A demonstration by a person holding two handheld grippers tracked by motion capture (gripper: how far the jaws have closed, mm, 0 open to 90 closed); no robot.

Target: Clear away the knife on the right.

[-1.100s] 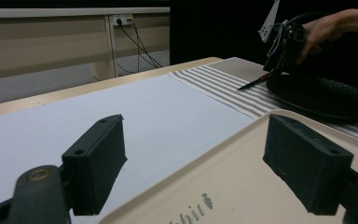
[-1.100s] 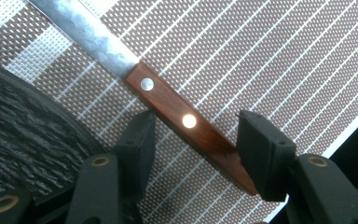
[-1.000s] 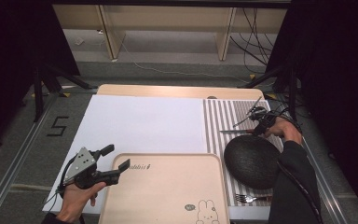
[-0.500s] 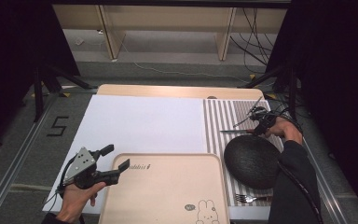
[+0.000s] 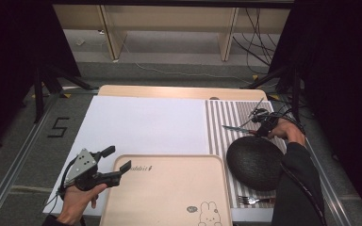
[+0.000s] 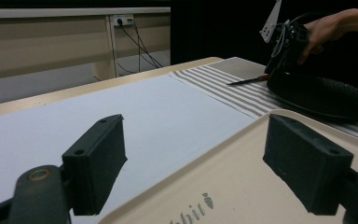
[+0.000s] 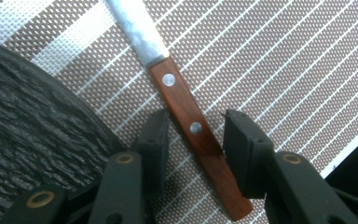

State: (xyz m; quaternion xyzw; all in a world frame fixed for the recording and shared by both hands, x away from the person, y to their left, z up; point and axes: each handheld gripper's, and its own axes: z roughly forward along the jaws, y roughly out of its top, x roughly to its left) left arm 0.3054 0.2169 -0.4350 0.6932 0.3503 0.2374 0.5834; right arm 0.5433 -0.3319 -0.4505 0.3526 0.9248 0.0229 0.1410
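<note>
While the high view blurs it, the right tool straddles the knife handle, closing, pads not yet pressing.

Black two-jaw grippers, brass-ringed screws, grey plate, dark sleeve.

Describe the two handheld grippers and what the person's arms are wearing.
Both the left gripper and the right gripper are black with blocky black jaws and brass-coloured pivot rivets; the left carries a grey three-cornered plate and a trailing black cable. The right arm wears a dark sleeve.
</note>
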